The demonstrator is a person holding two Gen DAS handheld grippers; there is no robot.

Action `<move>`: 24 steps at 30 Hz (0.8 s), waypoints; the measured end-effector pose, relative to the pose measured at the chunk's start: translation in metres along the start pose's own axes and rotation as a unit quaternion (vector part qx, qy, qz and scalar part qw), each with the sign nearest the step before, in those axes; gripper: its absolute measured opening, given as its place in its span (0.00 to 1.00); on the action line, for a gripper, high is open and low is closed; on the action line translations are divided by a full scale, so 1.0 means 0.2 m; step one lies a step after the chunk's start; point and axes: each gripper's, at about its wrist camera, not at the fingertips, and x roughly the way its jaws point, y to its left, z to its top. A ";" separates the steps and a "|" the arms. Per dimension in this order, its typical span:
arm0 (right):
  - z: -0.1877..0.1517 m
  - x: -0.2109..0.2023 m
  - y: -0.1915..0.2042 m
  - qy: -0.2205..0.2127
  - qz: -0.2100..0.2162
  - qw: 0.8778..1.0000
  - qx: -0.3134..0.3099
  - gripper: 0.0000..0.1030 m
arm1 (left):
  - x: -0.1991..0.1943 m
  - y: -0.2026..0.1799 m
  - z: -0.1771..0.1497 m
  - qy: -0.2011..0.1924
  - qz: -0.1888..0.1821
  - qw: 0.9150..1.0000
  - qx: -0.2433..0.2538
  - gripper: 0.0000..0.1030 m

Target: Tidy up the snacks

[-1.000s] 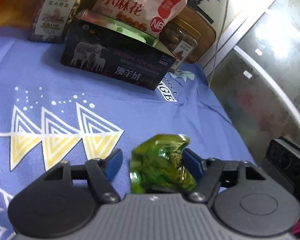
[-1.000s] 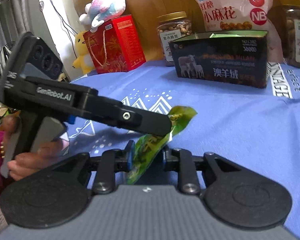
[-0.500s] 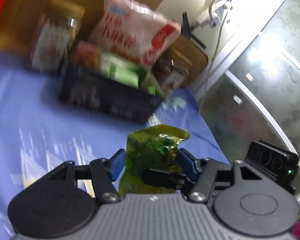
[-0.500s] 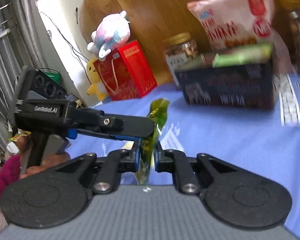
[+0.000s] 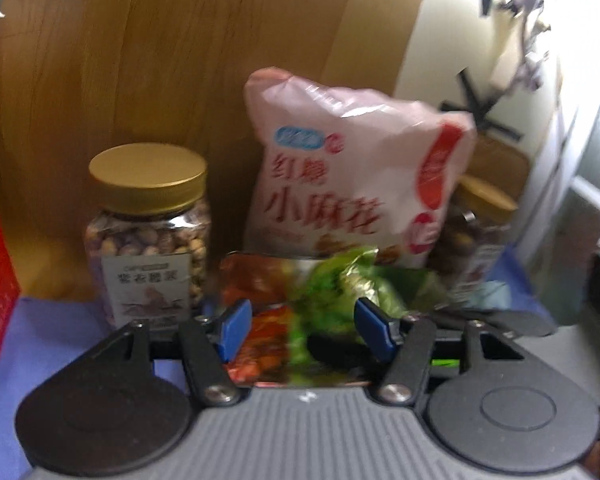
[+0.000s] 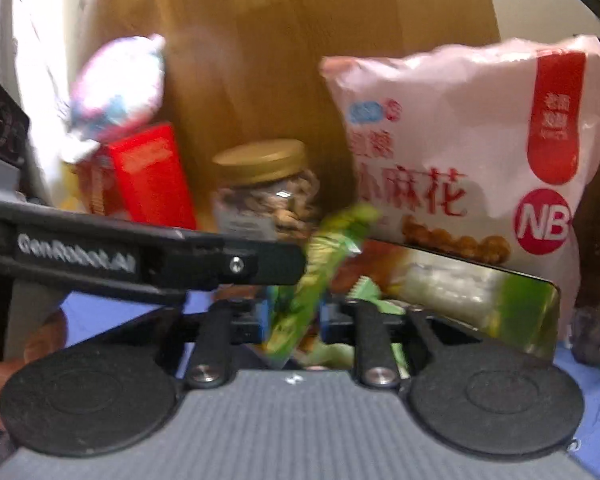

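**While two grippers share one green packet, the open box sits just ahead**

Because the right gripper (image 6: 296, 318) has its fingers drawn in to a narrow gap, it pinches the green packet (image 6: 332, 236) flat by its lower part. The packet stands up between those fingers and leans away to their right. This looks like the carrying grip.

The left gripper (image 5: 305, 326) is set much wider. The same packet lies between its blue pads, close against the right-hand one, while the left-hand pad stands clear of it. I judge these fingers to be loose around the packet, steadying or guiding it, not clamping it.

Just beyond both pairs of fingers and a little below them is the dark box (image 6: 480, 270), its top open. An orange packet (image 5: 260, 280) and other green wrappers already lie inside. The packet seems to be held high and upright so that it can drop in among them, though motion blur hides how near it is to the rim.

Farther ahead, a pink snack bag (image 5: 352, 184) leans behind the box. A gold-lidded nut jar (image 5: 148, 232) stands ahead and left of the left fingers, and a second jar (image 5: 480, 232) ahead and right. All rest on the blue-clothed worktop (image 5: 4, 380).

Far left of the right fingers are a red carton (image 6: 152, 176) and a plush toy (image 6: 116, 88).
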 end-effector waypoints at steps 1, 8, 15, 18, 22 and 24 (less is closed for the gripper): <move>-0.01 -0.02 -0.01 -0.006 -0.006 1.000 0.005 0.43 | 0.00 0.01 -0.01 -0.004 0.005 1.000 -0.004 0.57; -0.14 -0.27 -0.04 -0.055 -0.036 0.995 0.074 0.44 | -0.14 -0.03 -0.09 -0.013 0.028 1.000 -0.004 0.58; -0.43 -0.62 0.02 -0.091 -0.071 0.982 0.151 0.45 | -0.32 -0.22 -0.31 0.002 0.074 0.997 0.033 0.65; -0.57 -0.71 0.06 -0.075 -0.096 0.976 0.179 0.45 | -0.37 -0.30 -0.44 0.016 0.092 0.994 0.049 0.70; -0.70 -0.76 0.10 -0.034 -0.102 0.970 0.217 0.45 | -0.44 -0.36 -0.58 0.034 0.102 0.993 0.048 0.75; -0.72 -0.77 0.13 -0.022 -0.095 0.969 0.228 0.45 | -0.46 -0.37 -0.63 0.042 0.108 0.992 0.049 0.76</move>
